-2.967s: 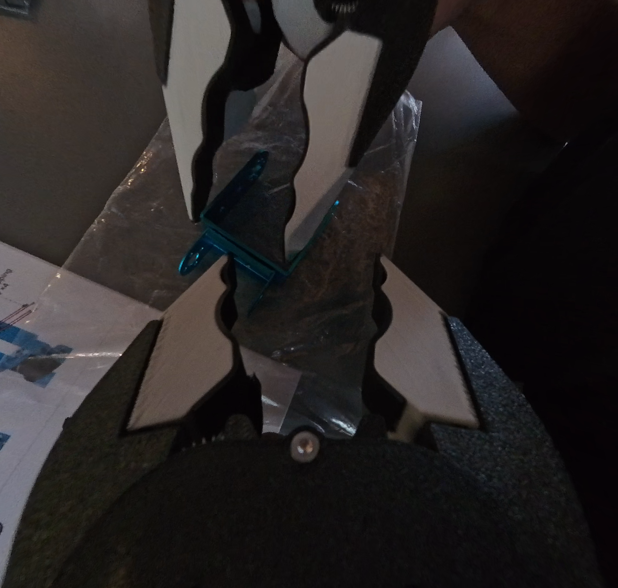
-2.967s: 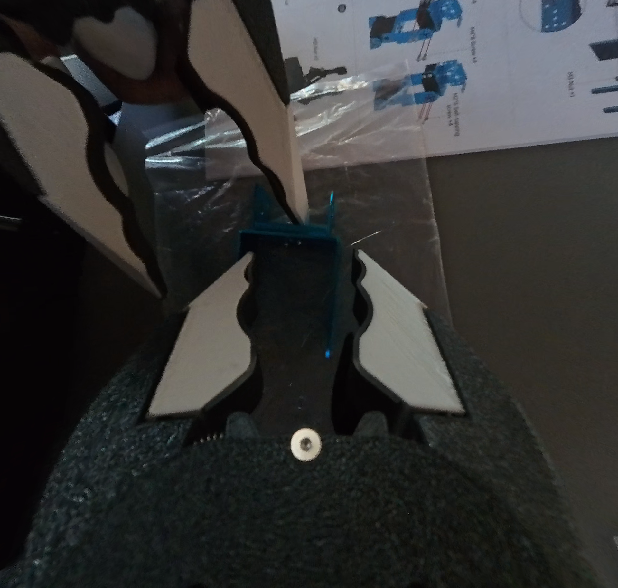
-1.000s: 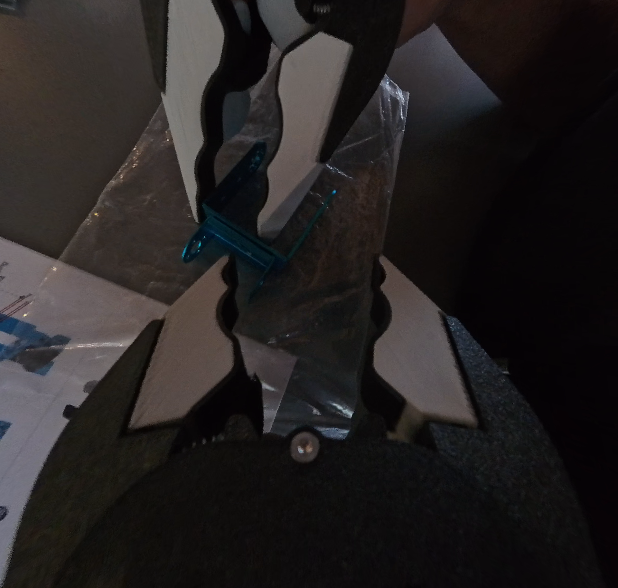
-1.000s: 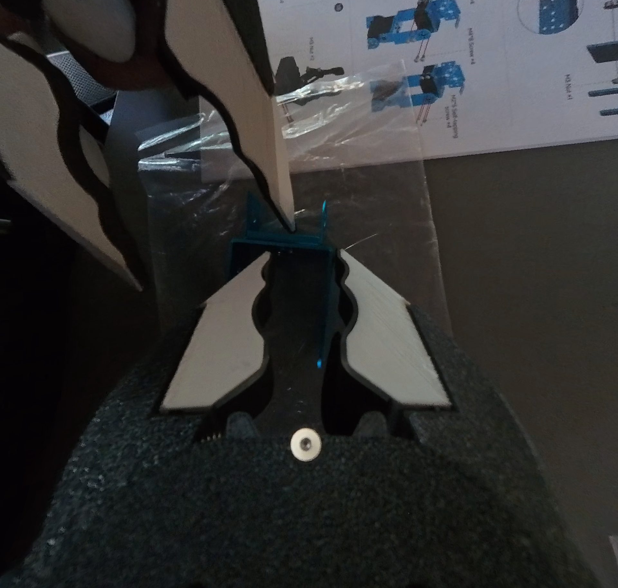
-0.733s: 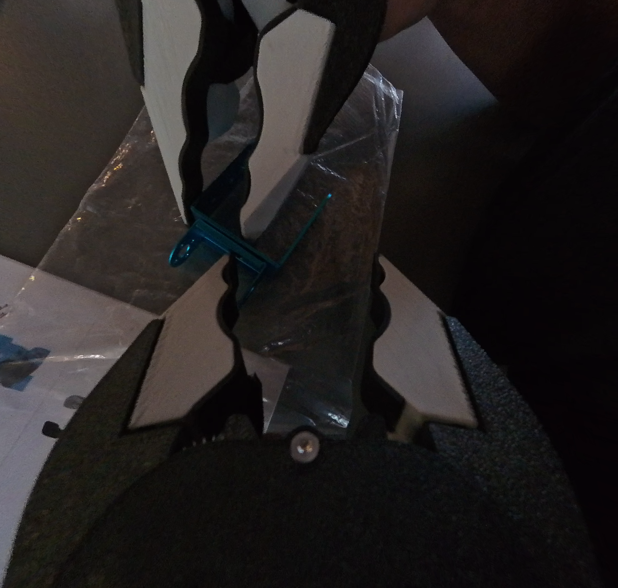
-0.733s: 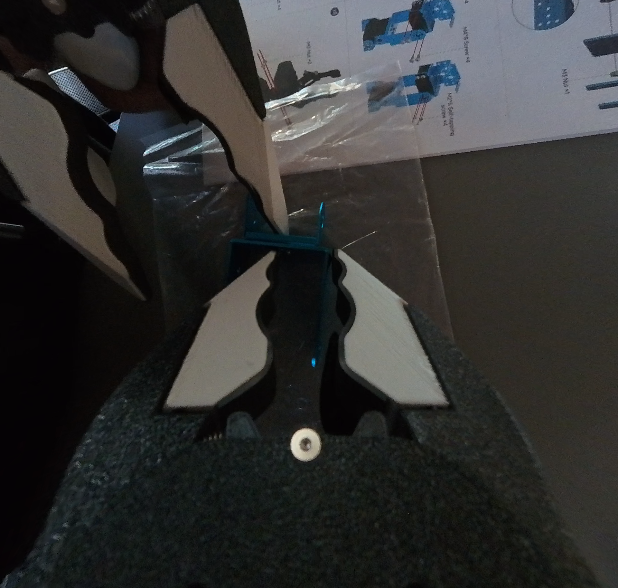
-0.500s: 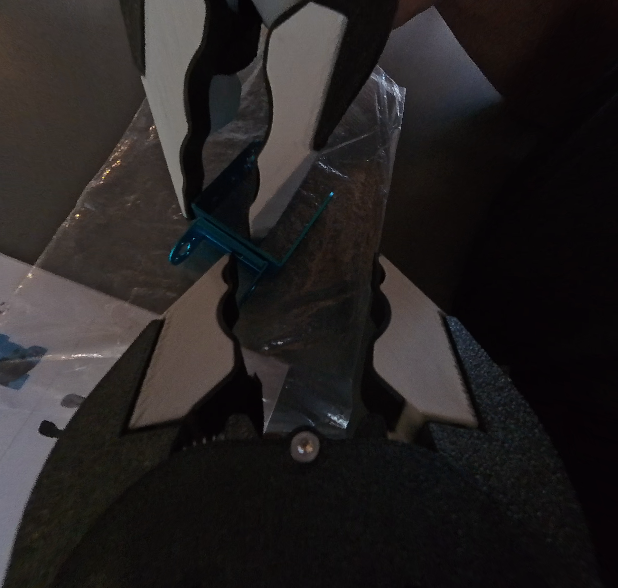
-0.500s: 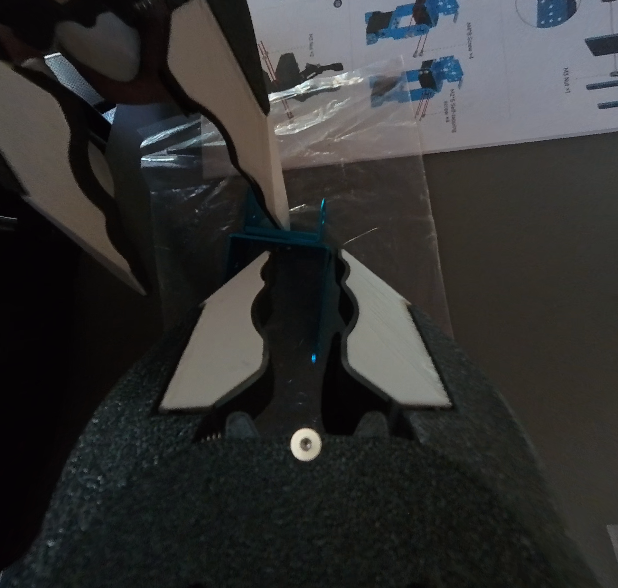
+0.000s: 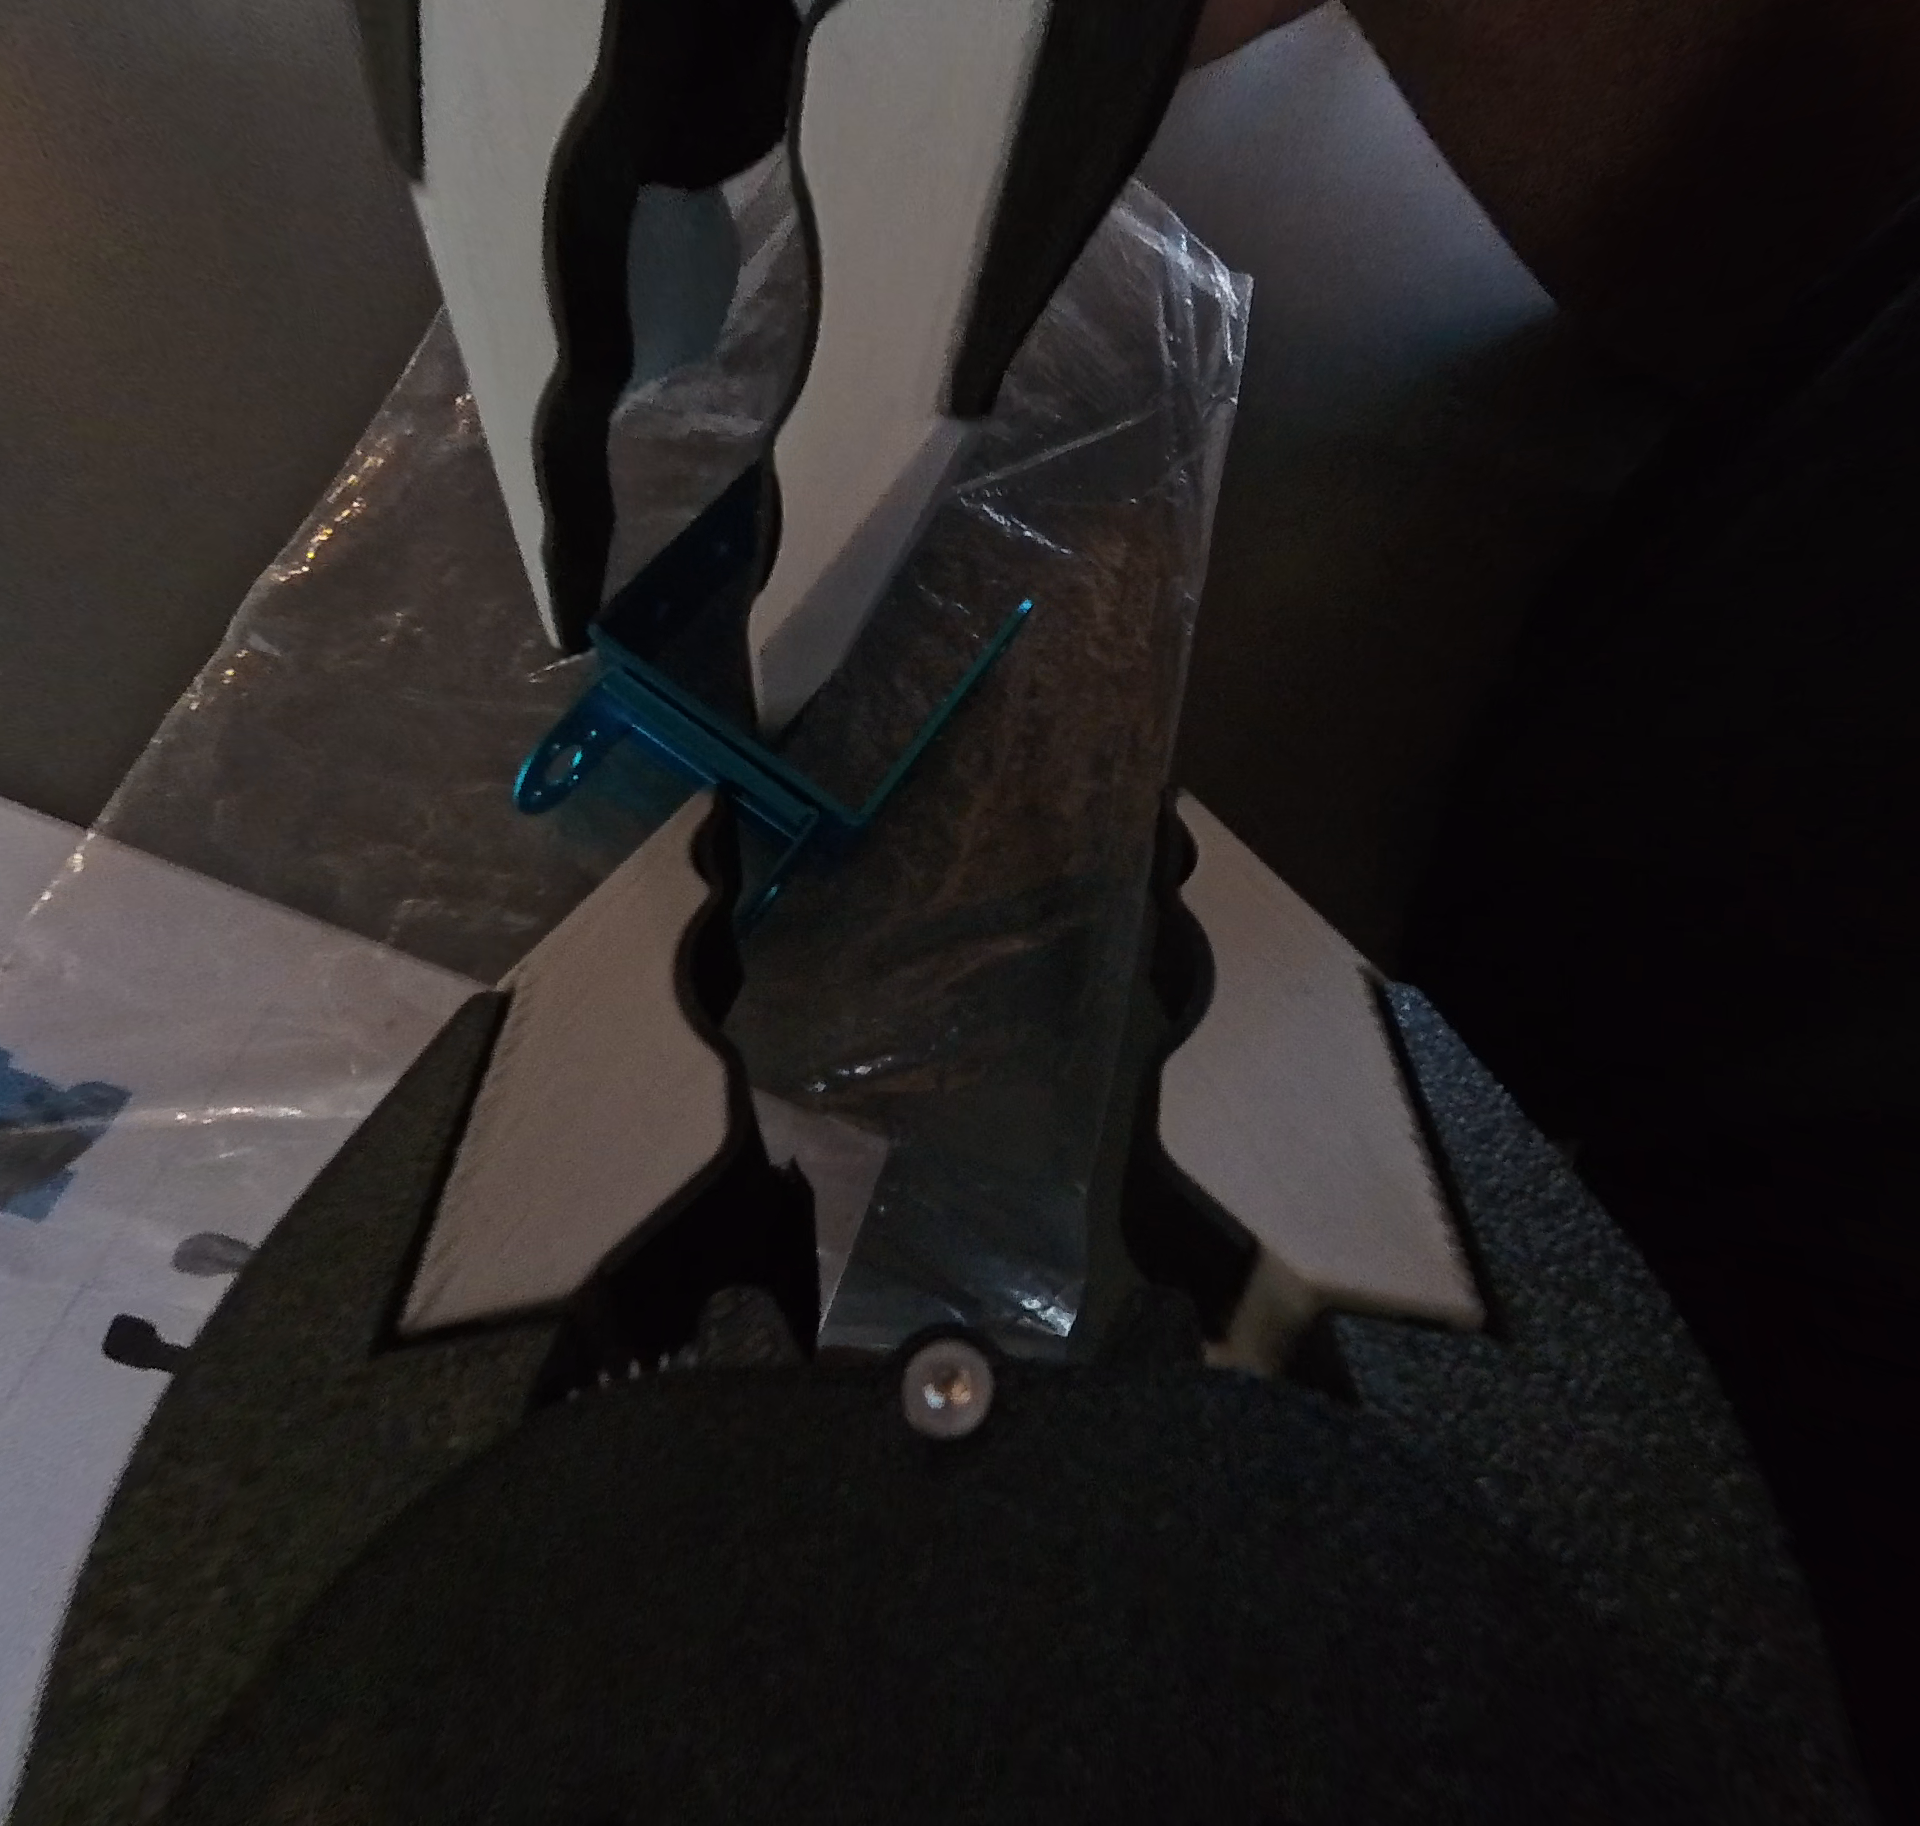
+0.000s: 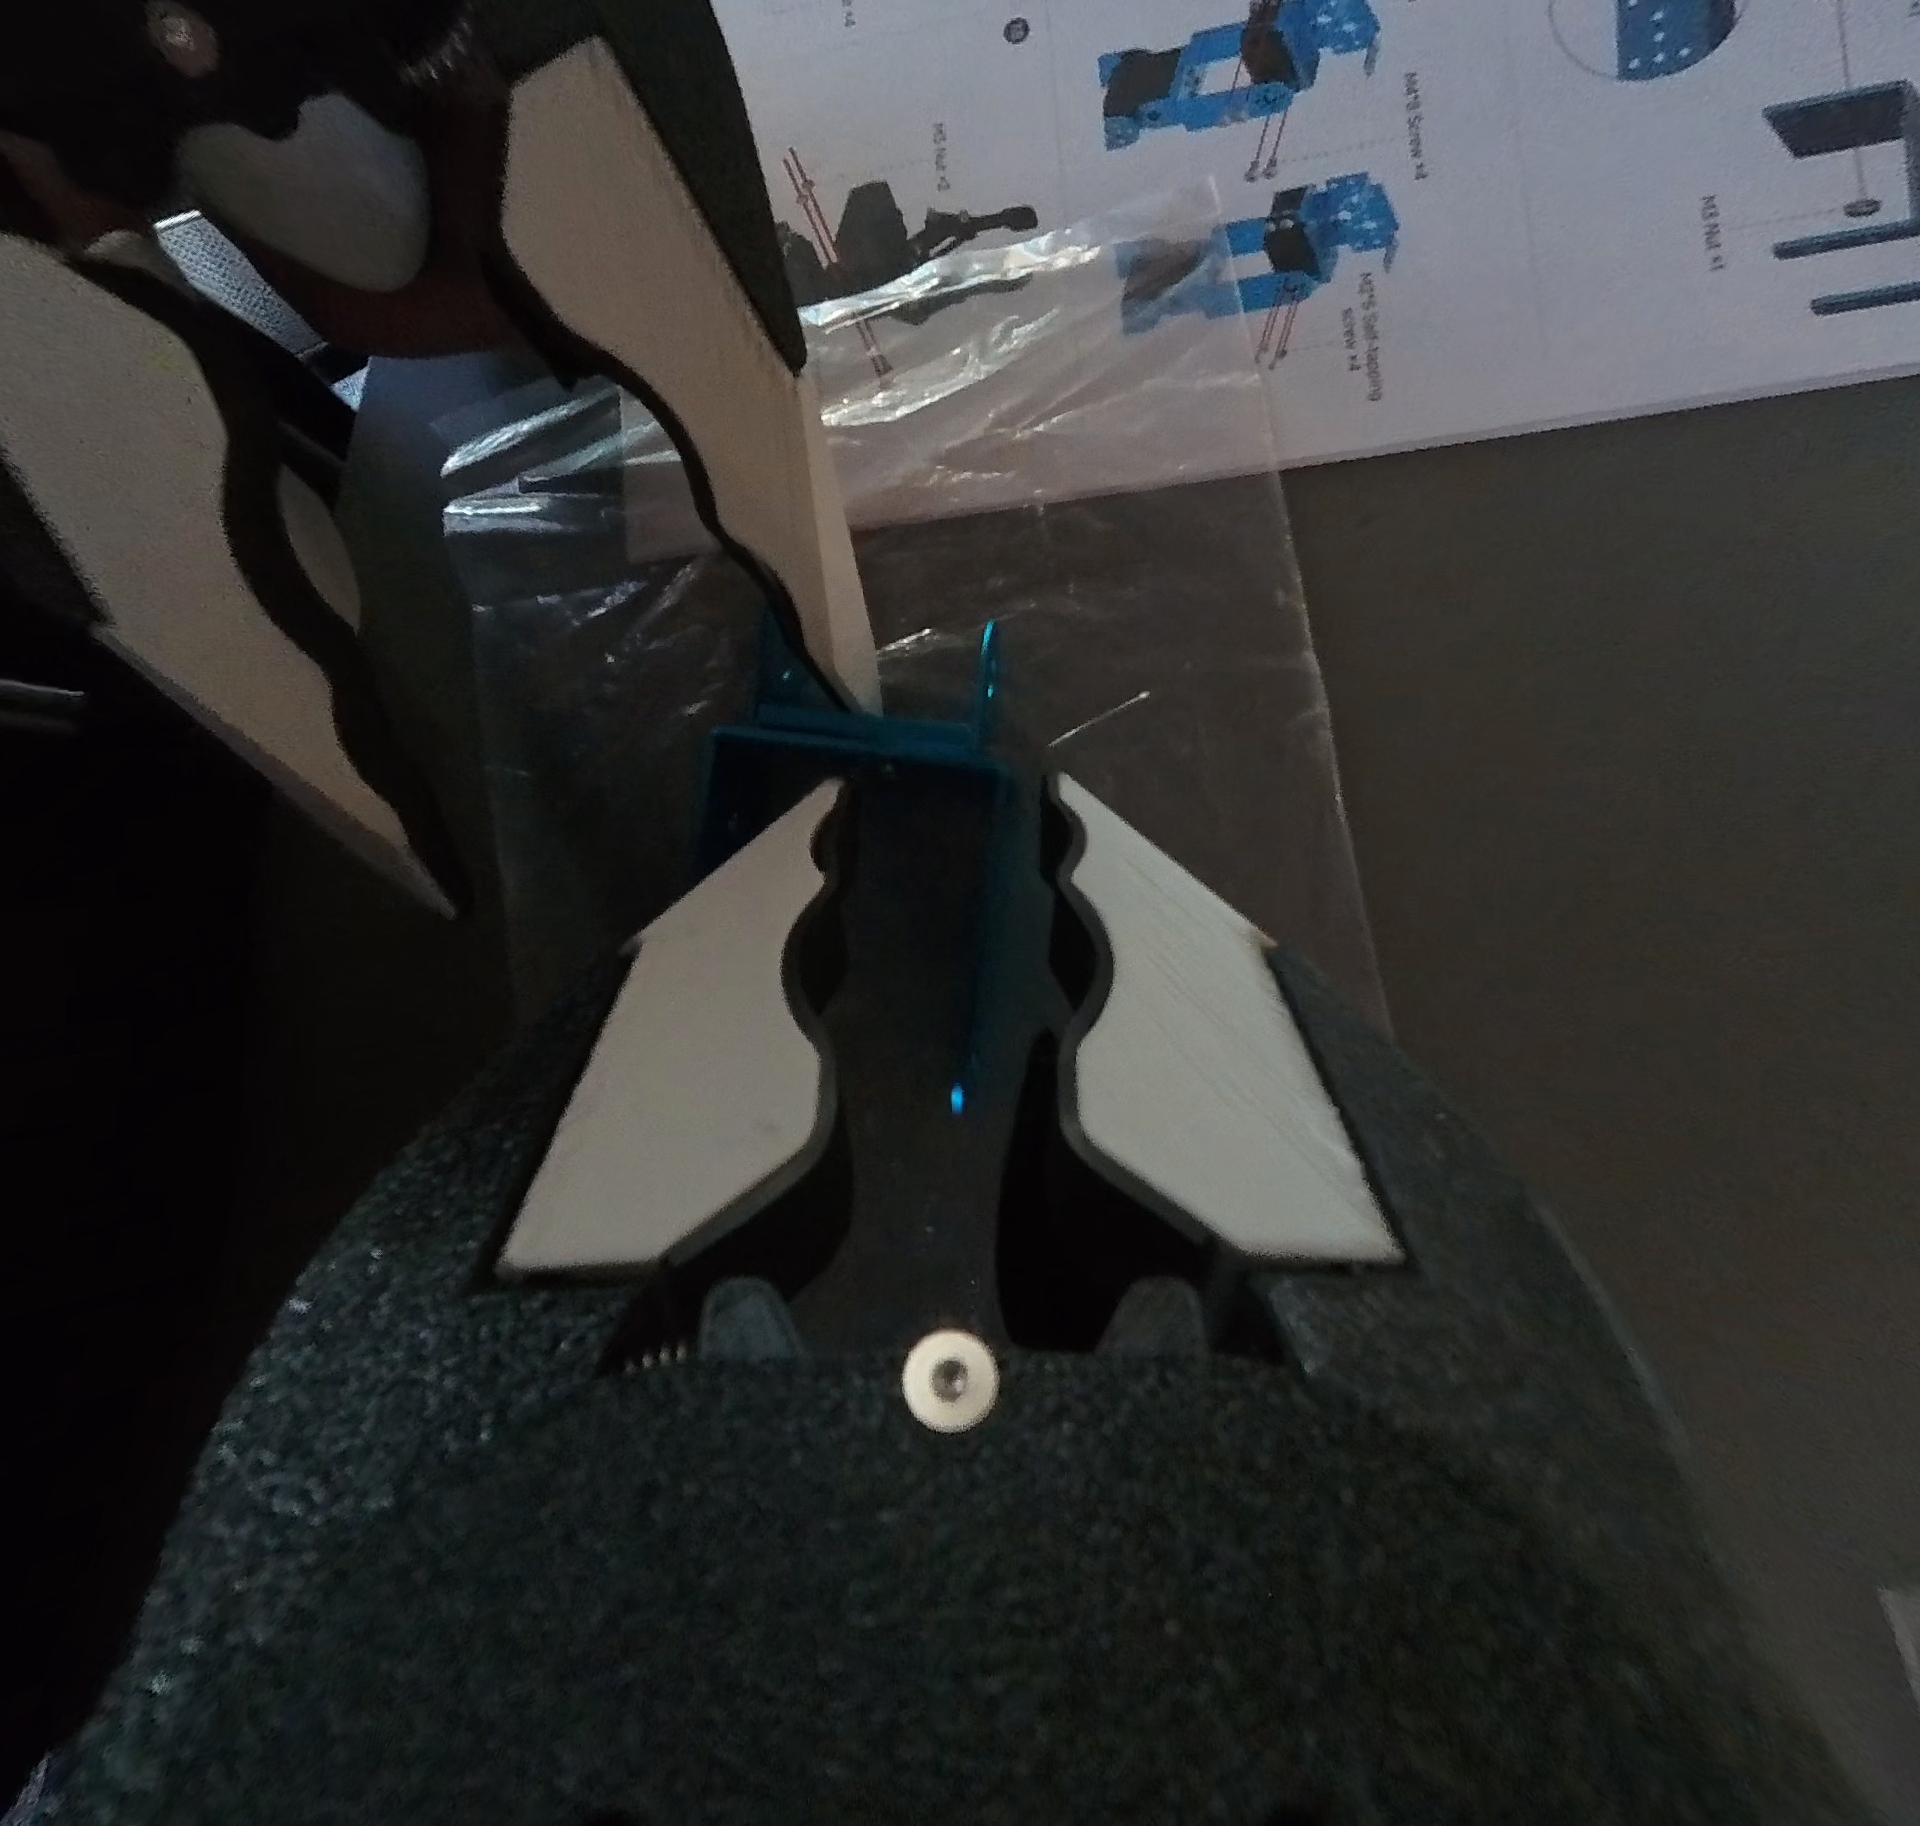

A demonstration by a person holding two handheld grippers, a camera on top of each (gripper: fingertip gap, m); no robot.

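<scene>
A blue metal U-shaped bracket (image 9: 727, 753) lies on a clear plastic bag (image 9: 364, 737) on a dark table. My right gripper (image 10: 940, 789) is shut on the blue bracket (image 10: 862, 737), its fingers pressed against the two edges of one bracket plate. In the left wrist view it (image 9: 670, 675) comes down from the top. My left gripper (image 9: 930, 820) is open and empty, with its left fingertip against the bracket's near corner. In the right wrist view it (image 10: 644, 800) reaches in from the upper left, and one fingertip (image 10: 847, 675) touches the bracket's far edge.
A white instruction sheet (image 10: 1558, 218) with blue diagrams lies at the far side, partly under the bag (image 10: 1143, 581). It also shows at the lower left of the left wrist view (image 9: 156, 1049), with a small dark part (image 9: 135, 1340) on it. A person's arm (image 9: 1558, 114) is at top right.
Since three seconds ago my right gripper's fingers have narrowed onto the bracket plate. Over the last second both grippers and the bracket have only shifted slightly. The left gripper stays open.
</scene>
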